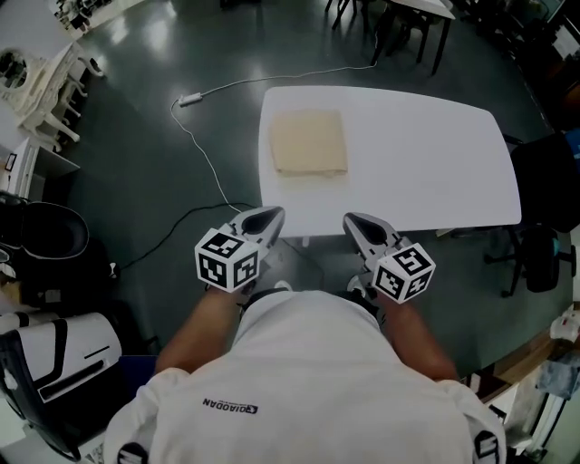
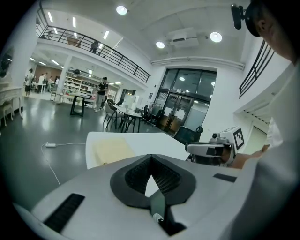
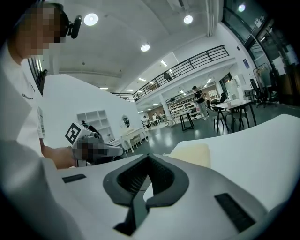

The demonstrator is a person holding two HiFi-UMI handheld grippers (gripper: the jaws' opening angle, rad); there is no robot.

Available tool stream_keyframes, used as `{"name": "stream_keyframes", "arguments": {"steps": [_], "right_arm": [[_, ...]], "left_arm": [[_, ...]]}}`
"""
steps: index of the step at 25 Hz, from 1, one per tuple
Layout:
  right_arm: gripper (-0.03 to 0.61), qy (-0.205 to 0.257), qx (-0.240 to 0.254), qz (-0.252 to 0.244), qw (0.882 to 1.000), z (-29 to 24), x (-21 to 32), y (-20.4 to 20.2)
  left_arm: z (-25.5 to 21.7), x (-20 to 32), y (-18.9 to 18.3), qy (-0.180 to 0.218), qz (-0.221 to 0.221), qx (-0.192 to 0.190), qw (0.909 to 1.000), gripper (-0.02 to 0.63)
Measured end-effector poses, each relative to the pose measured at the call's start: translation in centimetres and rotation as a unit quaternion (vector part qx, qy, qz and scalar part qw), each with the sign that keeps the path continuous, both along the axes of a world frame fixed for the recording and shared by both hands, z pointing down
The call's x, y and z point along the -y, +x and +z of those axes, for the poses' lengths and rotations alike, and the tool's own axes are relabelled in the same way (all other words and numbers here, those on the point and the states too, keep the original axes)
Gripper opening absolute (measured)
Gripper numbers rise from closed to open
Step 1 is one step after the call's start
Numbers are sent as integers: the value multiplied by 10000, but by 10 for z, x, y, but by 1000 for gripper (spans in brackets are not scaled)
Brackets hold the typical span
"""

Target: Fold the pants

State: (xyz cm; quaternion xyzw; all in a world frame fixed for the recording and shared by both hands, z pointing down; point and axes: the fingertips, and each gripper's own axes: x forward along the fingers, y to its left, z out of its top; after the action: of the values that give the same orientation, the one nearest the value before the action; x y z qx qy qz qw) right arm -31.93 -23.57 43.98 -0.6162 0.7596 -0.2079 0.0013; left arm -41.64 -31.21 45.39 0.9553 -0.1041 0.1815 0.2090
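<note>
Cream pants [image 1: 309, 142] lie folded square on white table [image 1: 426, 154], far-left part. Hovering at table's near edge: left gripper [image 1: 267, 216], right gripper [image 1: 355, 221], jaws closed, empty. Fold looks done; for further fold, open jaws first, pinch both corners evenly.

A white bench [image 1: 408, 172] stands on a dark, shiny floor [image 1: 136, 154]. A thin white cable [image 1: 207, 166] lies on the floor near the left side of the bench, with a small plug [image 1: 188, 100] at its end. A black chair [image 1: 544, 181] stands to the right of the bench. More dark tables and chairs [image 1: 403, 27] stand farther back. Round lights [image 2: 122, 9] shine in the ceiling. A balcony with a black rail [image 2: 108, 49] runs up high.
</note>
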Motion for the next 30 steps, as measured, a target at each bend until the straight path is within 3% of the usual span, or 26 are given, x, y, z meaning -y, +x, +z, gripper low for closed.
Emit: {"name": "stream_keyframes", "arguments": {"steps": [13, 30], "right_arm": [[18, -225, -122, 221, 9994, 10, 2, -44], [18, -339, -302, 136, 9989, 15, 6, -58]], "left_arm": [[19, 3, -33, -50, 333, 6, 9994, 23], [15, 9, -44, 119, 357, -44, 9993, 23]]}}
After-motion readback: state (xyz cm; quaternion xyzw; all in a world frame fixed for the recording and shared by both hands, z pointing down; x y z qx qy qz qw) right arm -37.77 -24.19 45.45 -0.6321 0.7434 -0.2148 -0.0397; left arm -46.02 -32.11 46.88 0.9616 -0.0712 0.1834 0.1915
